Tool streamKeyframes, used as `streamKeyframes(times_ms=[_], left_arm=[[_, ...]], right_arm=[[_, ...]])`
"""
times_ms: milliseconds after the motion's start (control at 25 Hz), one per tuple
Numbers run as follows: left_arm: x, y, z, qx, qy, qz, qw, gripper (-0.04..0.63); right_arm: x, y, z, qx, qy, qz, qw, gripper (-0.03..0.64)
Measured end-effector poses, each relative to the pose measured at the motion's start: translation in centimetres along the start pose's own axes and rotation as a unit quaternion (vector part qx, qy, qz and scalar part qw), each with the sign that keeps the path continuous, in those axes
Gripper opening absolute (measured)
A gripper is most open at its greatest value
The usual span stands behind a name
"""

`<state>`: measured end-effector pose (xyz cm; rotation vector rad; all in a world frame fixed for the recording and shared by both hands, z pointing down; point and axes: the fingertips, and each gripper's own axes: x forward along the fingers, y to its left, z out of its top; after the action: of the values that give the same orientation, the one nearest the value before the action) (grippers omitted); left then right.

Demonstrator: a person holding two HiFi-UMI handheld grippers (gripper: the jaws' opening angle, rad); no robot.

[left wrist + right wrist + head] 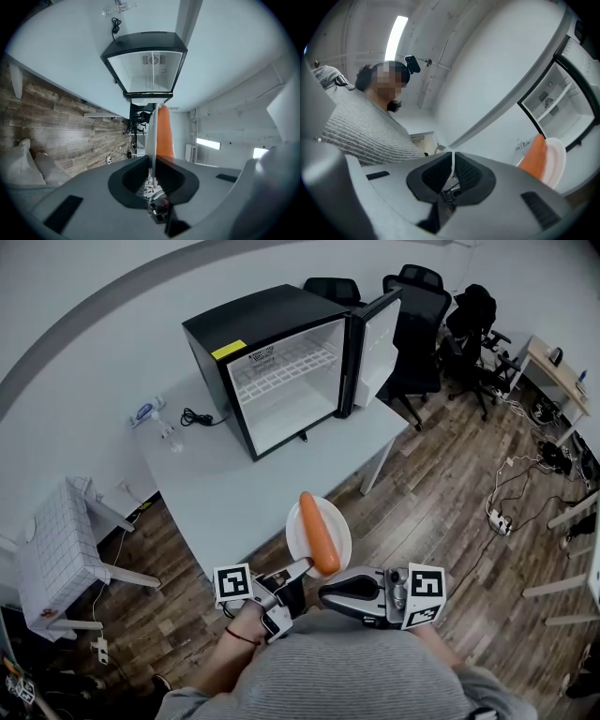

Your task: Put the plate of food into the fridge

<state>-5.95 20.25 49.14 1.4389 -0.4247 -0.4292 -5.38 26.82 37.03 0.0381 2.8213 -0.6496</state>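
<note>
Our left gripper (302,565) has its jaws pinched tight on the rim of the white plate (294,521). The plate carries a carrot (319,532) and hangs at the near edge of the table (216,484), well apart from the open fridge (281,371). Our right gripper (326,594) sits just beside it, jaws together on nothing.

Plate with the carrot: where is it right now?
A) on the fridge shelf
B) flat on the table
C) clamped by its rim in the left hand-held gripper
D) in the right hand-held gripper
C: the left gripper view shows the rim of the plate pinched in the left hand-held gripper, with the carrot on it, short of the open fridge.
</note>
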Motion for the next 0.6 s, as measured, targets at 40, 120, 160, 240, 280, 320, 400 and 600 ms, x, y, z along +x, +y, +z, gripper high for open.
streamKeyframes(times_ms=[40,120,160,240,280,320,400,600], left_arm=[[0.0,0.1,0.2,0.000,-0.001,0.001,1.0000,0.041],[0.0,0.1,0.7,-0.001,-0.001,0.001,1.0000,0.041],[0.0,0.2,0.9,-0.002,-0.002,0.001,1.0000,0.041],[0.2,0.3,1.4,-0.001,-0.003,0.004,1.0000,0.041],[0.4,0.4,1.7,0.001,-0.004,0.004,1.0000,0.041],[0.6,0.3,2.0,0.002,-0.004,0.003,1.0000,0.043],[0.9,0.3,2.6,0.002,-0.003,-0.001,1.0000,0.043],[1.9,0.0,4.0,0.003,0.000,-0.003,1.0000,0.044]], right_arm=[[0.1,-0.1,0.0,0.001,0.000,0.000,1.000,0.014],[0.2,-0.2,0.0,0.002,0.000,-0.002,1.000,0.014],[0.2,-0.3,0.0,0.002,0.000,-0.003,1.000,0.014],[0.2,-0.6,0.1,0.001,0.002,-0.006,1.000,0.014],[0.2,-0.9,0.1,0.000,0.003,-0.006,1.000,0.014],[0.3,-1.1,0.2,0.001,0.005,-0.006,1.000,0.014],[0.6,-1.6,0.2,0.002,0.008,-0.004,1.000,0.014],[1.3,-2.7,0.7,0.005,0.014,0.005,1.000,0.014]])
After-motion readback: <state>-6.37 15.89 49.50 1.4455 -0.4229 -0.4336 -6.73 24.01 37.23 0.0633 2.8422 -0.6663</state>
